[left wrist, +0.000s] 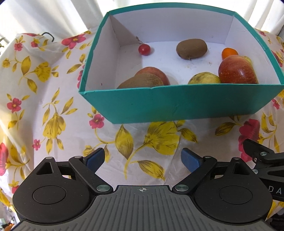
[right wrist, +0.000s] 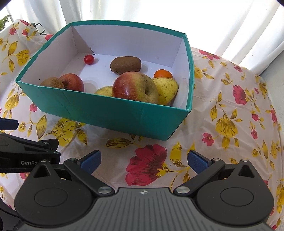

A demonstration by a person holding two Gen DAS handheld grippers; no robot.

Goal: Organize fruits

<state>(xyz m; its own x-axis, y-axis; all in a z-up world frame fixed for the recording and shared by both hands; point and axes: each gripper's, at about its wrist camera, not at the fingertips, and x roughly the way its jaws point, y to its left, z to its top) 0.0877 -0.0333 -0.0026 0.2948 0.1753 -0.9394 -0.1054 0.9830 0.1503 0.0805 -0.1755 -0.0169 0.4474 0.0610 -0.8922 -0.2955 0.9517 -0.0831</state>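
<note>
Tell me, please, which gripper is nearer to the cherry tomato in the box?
Left, by a small margin. The left gripper faces the box's left half, where the cherry tomato lies; the right gripper sits farther right.

Bright backlit curtains [right wrist: 142,10] blown out, fisheye-warped edges, sharp.

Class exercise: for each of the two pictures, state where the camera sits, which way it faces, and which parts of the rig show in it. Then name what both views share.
Left wrist: on the open left hand-held gripper, facing the teal box; the right hand-held gripper's edge shows.
Right wrist: on the open right hand-held gripper, facing the box from its right; the left one shows.
Shared: box, cherry tomato, floral tablecloth.
</note>
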